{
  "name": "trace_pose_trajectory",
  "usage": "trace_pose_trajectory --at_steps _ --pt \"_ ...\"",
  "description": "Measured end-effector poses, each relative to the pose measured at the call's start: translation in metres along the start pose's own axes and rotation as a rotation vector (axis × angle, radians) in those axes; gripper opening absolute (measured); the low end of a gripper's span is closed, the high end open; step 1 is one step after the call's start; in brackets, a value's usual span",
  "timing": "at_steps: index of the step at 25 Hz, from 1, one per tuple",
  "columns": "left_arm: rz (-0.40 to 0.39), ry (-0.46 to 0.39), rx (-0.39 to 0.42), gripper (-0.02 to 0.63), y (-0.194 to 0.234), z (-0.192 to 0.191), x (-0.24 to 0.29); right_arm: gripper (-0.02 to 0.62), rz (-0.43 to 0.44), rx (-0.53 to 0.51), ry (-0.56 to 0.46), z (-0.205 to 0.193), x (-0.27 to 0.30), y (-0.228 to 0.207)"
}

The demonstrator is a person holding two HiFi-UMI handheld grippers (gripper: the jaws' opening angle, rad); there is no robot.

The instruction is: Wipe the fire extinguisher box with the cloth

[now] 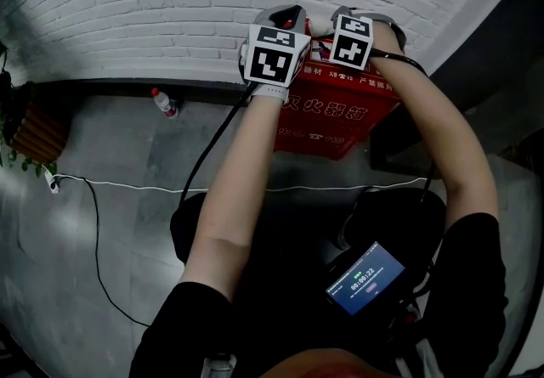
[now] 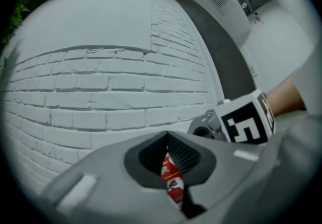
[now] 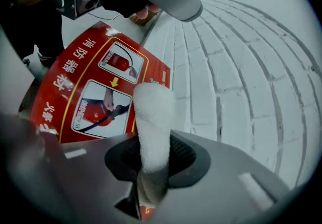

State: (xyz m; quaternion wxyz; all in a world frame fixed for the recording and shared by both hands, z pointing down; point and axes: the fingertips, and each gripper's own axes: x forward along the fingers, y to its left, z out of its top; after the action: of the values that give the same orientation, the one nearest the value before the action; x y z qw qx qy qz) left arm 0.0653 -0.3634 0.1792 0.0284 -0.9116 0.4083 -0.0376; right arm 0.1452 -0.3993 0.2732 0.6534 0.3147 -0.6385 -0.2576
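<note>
Two claws are stretched out over the red fire extinguisher box, which sits on the grey floor hard against the white brick wall, straight ahead of the person. The right claw is clamped on a fluffy white cloth, a thick roll of which sticks out forward past the jaws. From where that claw sits, the box's printed red panel lies just below and to the left of the cloth's tip, with the brickwork close on the right, so the cloth is at the panel's wall-side edge. I can't tell whether it is touching the surface. The box's long side runs along the wall, so I'd expect the wiping stroke to go sideways along it, away from the bricks. The left claw is closed to a narrow slit with a strip of the red box in it, seemingly pinching an edge to steady it. It is the right claw that does the wiping.
</note>
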Motion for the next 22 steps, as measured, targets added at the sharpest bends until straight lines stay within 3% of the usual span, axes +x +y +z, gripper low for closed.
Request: trace_pose_trajectory --at_steps 22 --pt "-0.05 0.048 0.052 -0.002 -0.063 -0.02 -0.044 0.091 0.062 -0.036 -0.061 0.023 -0.098 0.1"
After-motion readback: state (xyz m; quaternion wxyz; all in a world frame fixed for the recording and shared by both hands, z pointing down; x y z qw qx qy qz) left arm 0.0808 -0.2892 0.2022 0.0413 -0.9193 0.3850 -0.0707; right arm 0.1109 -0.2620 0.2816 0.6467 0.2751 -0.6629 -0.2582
